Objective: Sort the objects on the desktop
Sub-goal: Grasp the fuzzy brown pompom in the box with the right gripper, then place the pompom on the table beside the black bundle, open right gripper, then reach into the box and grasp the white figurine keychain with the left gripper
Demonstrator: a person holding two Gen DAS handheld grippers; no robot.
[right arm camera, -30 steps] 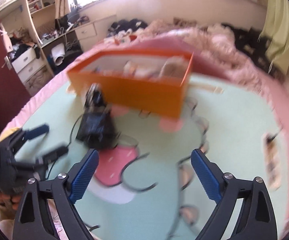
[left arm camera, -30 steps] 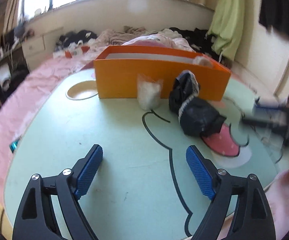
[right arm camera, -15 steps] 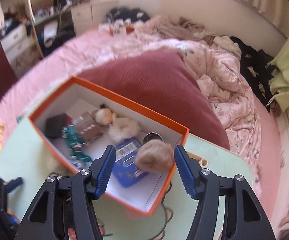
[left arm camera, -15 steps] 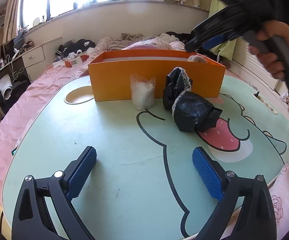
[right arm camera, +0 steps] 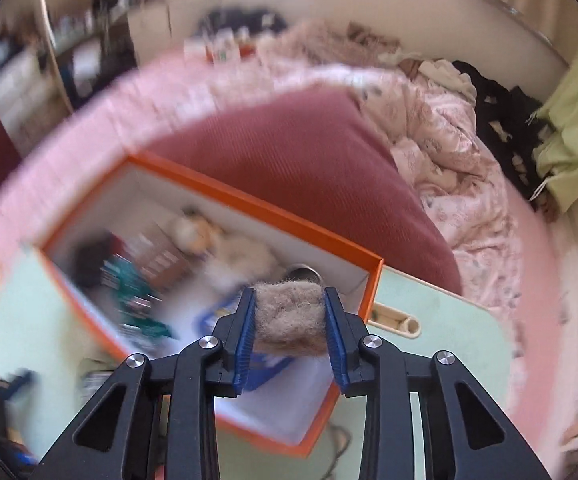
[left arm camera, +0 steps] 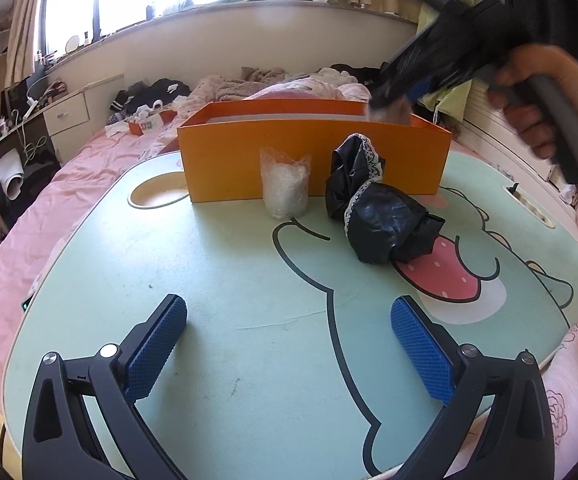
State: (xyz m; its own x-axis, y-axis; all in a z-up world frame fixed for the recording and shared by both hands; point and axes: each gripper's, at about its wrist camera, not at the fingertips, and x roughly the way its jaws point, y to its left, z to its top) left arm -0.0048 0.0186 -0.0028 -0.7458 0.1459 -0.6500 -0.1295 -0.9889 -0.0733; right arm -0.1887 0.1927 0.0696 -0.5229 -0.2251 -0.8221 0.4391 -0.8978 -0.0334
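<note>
An orange box (left arm camera: 313, 156) stands at the far side of the green cartoon table (left arm camera: 249, 280). In front of it stand a clear plastic cup bundle (left arm camera: 285, 188) and a crumpled black bag with lace trim (left arm camera: 377, 216). My left gripper (left arm camera: 289, 340) is open and empty, low over the table's near side. My right gripper (right arm camera: 291, 316) is shut on a beige fuzzy ball (right arm camera: 291, 316) above the box's right end (right arm camera: 365, 280); it also shows in the left wrist view (left arm camera: 405, 84). The box holds several small items, blurred.
An oval recess (left arm camera: 157, 196) is in the table left of the box, and a slot (left arm camera: 529, 204) at its right edge. A pink bed with a dark red cushion (right arm camera: 309, 160) and clothes surrounds the table. Drawers and shelves (left arm camera: 69, 112) stand far left.
My right gripper rose from the table to above the box, then closed on the fuzzy ball that lay in the box. My left gripper drew back slightly and stayed open.
</note>
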